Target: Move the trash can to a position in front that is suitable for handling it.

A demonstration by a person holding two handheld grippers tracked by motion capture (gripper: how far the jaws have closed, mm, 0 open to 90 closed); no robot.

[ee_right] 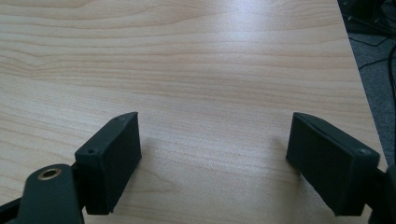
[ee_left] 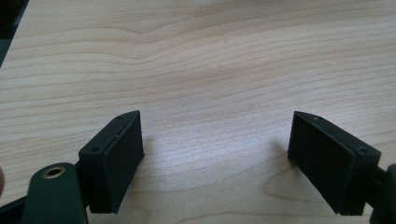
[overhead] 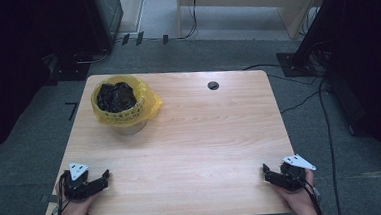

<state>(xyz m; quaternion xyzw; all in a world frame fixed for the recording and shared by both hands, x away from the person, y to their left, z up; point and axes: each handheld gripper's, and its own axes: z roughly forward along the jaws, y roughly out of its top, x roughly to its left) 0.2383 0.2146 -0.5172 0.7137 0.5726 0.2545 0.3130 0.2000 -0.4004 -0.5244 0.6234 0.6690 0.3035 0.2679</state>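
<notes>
Wooden table (overhead: 191,152), broad and pale, with a small round hole (overhead: 213,85) near the far edge. On the far left part, a bin (overhead: 124,122) lined with a yellow bag (overhead: 145,102), dark contents (overhead: 115,96) inside. Left gripper (overhead: 104,178) at the near left corner, jaws spread wide, nothing between them, just above bare wood. Right gripper (overhead: 266,172) at the near right corner, likewise spread and empty. Both held low in hands entering from the near edge, pointing inward.
</notes>
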